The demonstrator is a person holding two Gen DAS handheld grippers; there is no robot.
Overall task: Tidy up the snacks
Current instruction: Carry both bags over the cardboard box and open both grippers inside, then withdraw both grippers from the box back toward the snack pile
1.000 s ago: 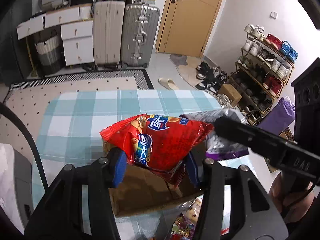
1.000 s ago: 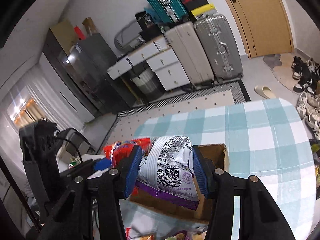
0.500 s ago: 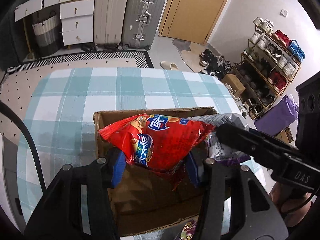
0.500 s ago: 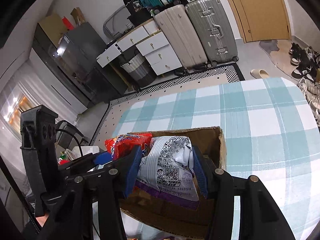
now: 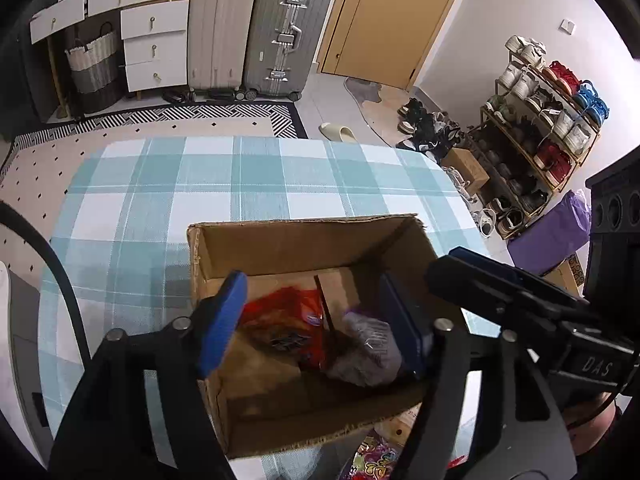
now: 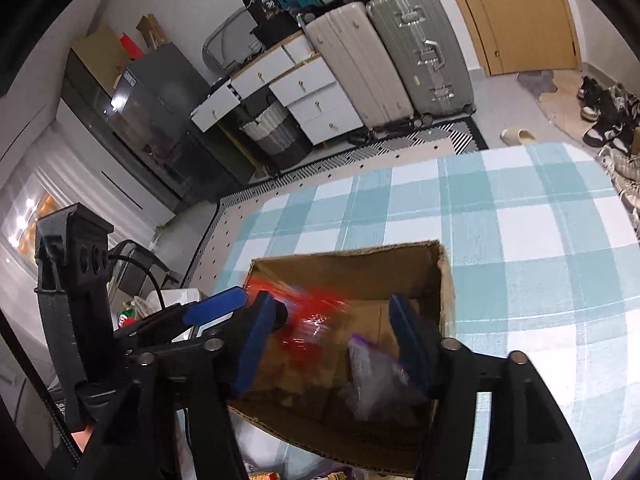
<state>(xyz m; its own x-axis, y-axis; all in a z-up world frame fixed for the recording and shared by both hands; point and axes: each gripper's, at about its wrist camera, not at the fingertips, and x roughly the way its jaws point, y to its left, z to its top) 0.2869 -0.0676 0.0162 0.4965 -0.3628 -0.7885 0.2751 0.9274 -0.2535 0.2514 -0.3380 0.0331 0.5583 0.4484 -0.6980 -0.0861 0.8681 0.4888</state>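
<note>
— Left wrist view has the left gripper (image 5: 316, 320) right over the open cardboard box (image 5: 296, 240), jaws spreading apart, blue pads clear of everything. The red snack bag (image 5: 288, 320) lies loose on the box floor below them.

— And beside it, towards the right wall, the silver-and-purple snack bag (image 5: 368, 344) is also down inside the box, touching the red one (it looks crumpled and a bit blurred).

— Over on the right wrist view, the right gripper (image 6: 332, 344) is widening too, nothing pinched. The silver-and-purple bag sits under its right-hand pad; whether it brushes the pad I cannot tell.

— The red bag is a smear of colour there, by the box's left wall, near the other gripper's tip.

— The box stands on the tabletop (image 5: 160, 200) with its teal-checked cloth. More colourful wrappers (image 5: 372, 456) peek out at the near edge, outside the box.
</note>
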